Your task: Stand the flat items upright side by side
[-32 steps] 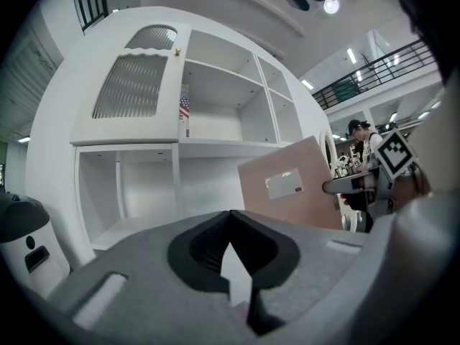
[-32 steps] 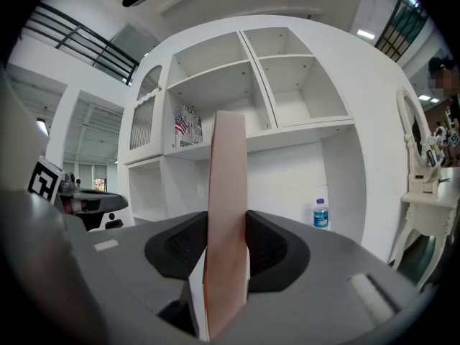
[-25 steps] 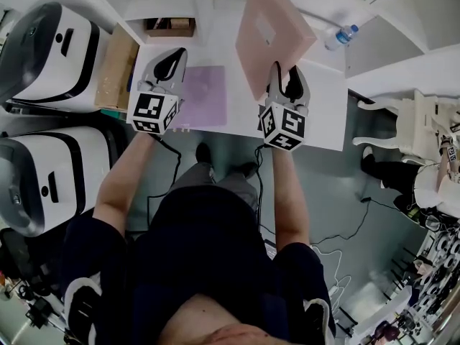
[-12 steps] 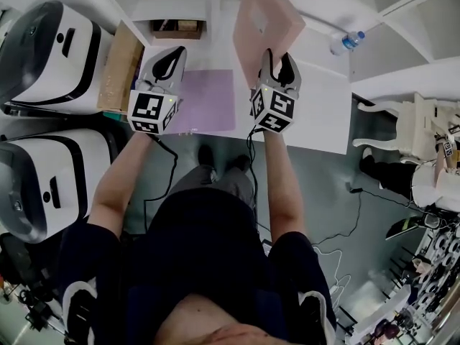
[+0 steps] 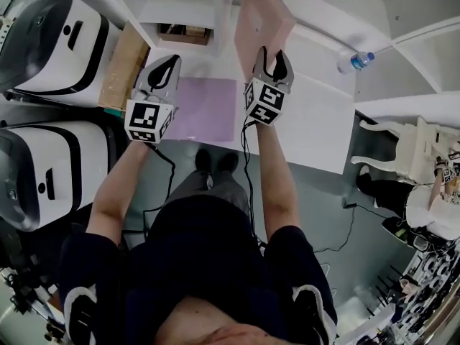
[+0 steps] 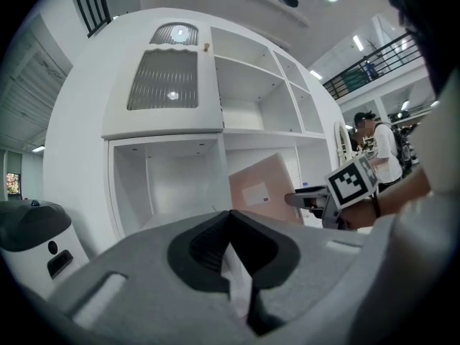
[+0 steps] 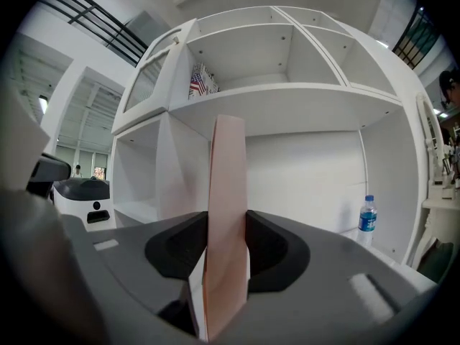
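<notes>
A pink flat box (image 5: 260, 16) stands upright on edge, with my right gripper (image 5: 272, 57) shut on its near lower edge. In the right gripper view the pink flat box (image 7: 227, 185) shows edge-on, pressed between both pads, in front of the white shelf unit (image 7: 287, 95). A purple flat item (image 5: 206, 108) lies flat on the white tabletop (image 5: 316, 131), between the two grippers. My left gripper (image 5: 169, 62) hovers at the purple item's far left corner, shut with nothing in it. From the left gripper (image 6: 231, 223) I see the pink box (image 6: 260, 189) and the right gripper's marker cube (image 6: 352, 181) to the right.
The shelf's lower compartments open toward me, split by a vertical divider (image 5: 224, 6); a small brown carton (image 5: 185, 31) sits in the left one. A water bottle (image 5: 355, 62) stands at the right. A cardboard box (image 5: 123, 65) and white machines (image 5: 50, 42) flank the left side.
My right gripper has carried the pink box to the left and toward the shelf, close to the purple item's right edge. The left gripper has shifted slightly and stays shut.
</notes>
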The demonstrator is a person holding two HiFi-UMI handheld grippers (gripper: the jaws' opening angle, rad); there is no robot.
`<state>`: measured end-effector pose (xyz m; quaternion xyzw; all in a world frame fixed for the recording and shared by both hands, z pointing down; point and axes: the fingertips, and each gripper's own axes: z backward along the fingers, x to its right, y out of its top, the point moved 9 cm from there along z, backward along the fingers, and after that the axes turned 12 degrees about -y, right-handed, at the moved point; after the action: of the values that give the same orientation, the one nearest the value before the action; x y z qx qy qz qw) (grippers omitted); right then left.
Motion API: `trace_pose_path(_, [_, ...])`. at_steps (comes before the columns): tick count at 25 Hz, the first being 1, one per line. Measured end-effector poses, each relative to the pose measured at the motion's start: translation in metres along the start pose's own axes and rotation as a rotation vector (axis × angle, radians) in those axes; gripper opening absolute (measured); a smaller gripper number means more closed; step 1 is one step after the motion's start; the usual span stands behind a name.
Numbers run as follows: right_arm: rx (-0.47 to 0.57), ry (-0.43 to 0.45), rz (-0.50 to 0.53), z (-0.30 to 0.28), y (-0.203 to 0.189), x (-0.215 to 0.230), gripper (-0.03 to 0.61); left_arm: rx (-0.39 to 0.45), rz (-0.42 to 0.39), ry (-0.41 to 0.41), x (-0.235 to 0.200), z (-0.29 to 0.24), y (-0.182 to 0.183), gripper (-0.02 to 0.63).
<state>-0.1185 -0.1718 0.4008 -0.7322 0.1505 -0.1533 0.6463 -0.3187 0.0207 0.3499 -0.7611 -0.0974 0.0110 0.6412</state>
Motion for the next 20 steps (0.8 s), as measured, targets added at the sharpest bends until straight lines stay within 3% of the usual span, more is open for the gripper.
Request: trace_pose_path(20, [0.019, -0.07, 0.042, -0.071, -0.043, -0.04, 0.156, -0.031, 0.016, 0.066, -0.03, -0.001, -0.017, 0.002])
